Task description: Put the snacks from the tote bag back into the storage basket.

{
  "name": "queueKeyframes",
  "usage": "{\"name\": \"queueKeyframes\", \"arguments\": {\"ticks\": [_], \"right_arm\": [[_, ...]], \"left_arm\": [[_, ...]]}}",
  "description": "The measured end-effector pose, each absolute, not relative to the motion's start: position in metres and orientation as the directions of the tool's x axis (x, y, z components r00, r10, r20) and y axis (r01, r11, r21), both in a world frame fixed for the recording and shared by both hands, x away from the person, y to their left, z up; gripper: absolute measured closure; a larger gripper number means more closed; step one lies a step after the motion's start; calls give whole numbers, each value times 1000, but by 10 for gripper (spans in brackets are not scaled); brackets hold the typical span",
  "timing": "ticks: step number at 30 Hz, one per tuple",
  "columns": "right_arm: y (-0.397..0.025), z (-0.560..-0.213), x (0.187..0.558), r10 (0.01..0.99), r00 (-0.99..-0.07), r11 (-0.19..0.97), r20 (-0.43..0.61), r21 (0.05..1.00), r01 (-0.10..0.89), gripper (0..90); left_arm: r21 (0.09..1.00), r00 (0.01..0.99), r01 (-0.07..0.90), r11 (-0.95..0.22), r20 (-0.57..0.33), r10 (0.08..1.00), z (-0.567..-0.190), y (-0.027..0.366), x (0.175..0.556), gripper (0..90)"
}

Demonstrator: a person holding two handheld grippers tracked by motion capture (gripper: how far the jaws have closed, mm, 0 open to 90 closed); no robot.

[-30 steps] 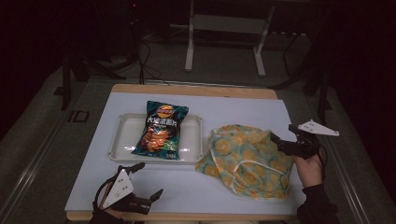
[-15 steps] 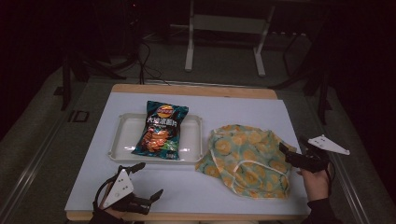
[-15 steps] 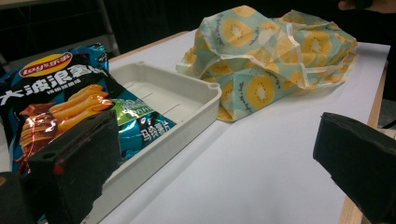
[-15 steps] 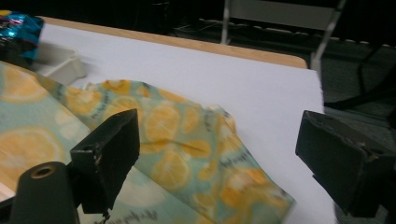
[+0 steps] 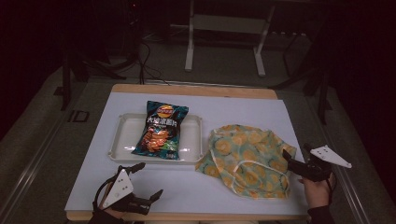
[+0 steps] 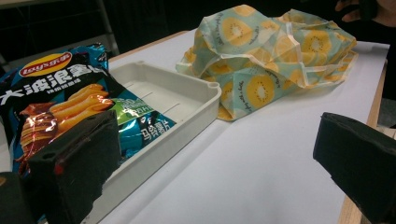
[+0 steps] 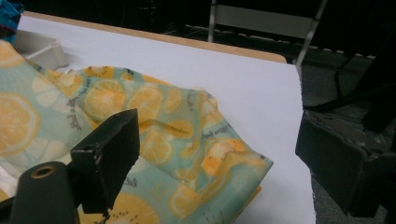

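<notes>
A dark crisps bag (image 5: 161, 130) lies in a white tray (image 5: 121, 140) at the table's left middle. To its right a crumpled cloth bag (image 5: 247, 156) with a yellow fruit print rests on the white tabletop. My left gripper (image 5: 148, 179) is open near the front left edge, just in front of the tray. In the left gripper view its jaws stand wide apart (image 6: 215, 163), with the crisps bag (image 6: 60, 102) and tray (image 6: 177, 98) ahead. My right gripper (image 5: 296, 153) is open at the cloth bag's right edge; in the right gripper view (image 7: 224, 154) the cloth bag (image 7: 154, 130) lies between and below the jaws.
The table's right edge (image 5: 299, 154) runs just under my right gripper. The wooden front edge (image 5: 187, 217) is by my left hand. A metal stand (image 5: 224, 28) is on the floor beyond the table. The other hand (image 6: 369, 9) shows far off behind the cloth bag.
My right gripper has drawn back toward the near right, lowering beside the cloth bag's right edge. The left gripper, tray and crisps bag have not moved.
</notes>
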State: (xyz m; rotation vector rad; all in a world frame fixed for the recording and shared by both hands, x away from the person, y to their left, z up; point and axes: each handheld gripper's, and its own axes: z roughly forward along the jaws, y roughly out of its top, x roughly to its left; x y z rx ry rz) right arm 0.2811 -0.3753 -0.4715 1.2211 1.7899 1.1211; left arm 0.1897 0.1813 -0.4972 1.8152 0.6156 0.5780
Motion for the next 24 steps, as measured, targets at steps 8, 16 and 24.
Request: {"name": "queueKeyframes", "arguments": {"ticks": [8,16,24], "right_arm": [[-369,-476,273,953,-272,210,-136,940,267,135],[-369,-482,276,953,-269,213,-137,937,276,136],[-370,-482,276,957,-255,211,-140,938,274,136]], "left_arm": [[947,750,131,-292,98,654,-497,181,189,13],[946,750,132,-295,99,654,-498,182,189,13],[946,752,131,-296,99,652,-498,182,189,13]]}}
